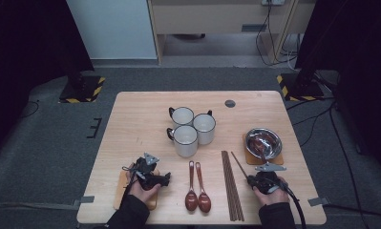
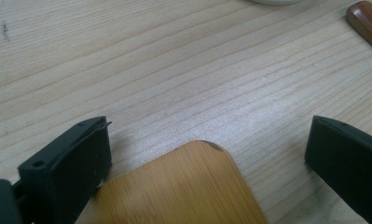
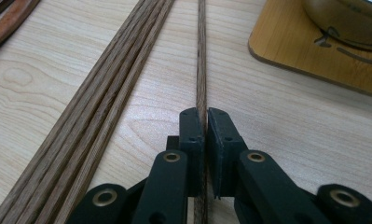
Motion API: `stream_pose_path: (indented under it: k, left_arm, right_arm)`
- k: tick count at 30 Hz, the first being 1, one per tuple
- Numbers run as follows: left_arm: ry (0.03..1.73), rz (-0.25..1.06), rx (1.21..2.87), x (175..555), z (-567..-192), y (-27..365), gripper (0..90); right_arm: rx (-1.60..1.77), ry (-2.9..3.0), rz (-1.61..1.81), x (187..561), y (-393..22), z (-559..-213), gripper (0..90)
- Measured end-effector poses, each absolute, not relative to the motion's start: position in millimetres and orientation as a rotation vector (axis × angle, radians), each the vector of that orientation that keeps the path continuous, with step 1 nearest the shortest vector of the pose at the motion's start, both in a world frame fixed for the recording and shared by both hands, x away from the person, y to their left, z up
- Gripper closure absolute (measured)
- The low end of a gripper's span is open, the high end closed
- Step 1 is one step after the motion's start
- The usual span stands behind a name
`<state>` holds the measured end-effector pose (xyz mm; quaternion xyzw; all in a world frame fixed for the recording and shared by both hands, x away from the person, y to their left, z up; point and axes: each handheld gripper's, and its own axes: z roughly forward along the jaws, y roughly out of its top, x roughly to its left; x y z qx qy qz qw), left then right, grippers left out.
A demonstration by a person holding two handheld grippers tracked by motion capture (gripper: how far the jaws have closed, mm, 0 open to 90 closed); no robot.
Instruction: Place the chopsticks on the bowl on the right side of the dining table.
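Note:
My right gripper [image 3: 205, 117] is shut on a single dark wooden chopstick [image 3: 201, 56] that runs straight away from its jaws along the table. In the high view that chopstick [image 1: 239, 165] lies slanted beside a bundle of three chopsticks [image 1: 231, 186], and the right gripper [image 1: 263, 177] sits near the table's front right. My left gripper [image 1: 150, 174] stands open at the front left, its black pads [image 2: 88, 154] on either side of a bamboo coaster's [image 2: 193, 186] rounded corner without pressing it.
Three white mugs [image 1: 190, 126] cluster at the table's middle. Two brown wooden spoons [image 1: 197, 191] lie between the grippers. A steel bowl [image 1: 263, 142] rests on a second bamboo coaster [image 3: 286, 51] at the right. The table's front edge is close behind both hands.

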<state>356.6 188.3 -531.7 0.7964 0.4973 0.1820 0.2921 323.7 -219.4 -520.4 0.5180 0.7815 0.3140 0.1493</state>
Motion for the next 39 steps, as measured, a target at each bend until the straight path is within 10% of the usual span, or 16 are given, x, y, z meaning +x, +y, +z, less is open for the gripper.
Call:
stream_pose_path:
  k: [39]
  left_arm:
    - [1.327, 0.485, 2.120, 357, -532, 188, 0.0]
  right_arm:
    - [1.458, 2.109, 1.196, 313, -237, -457, 85.3]
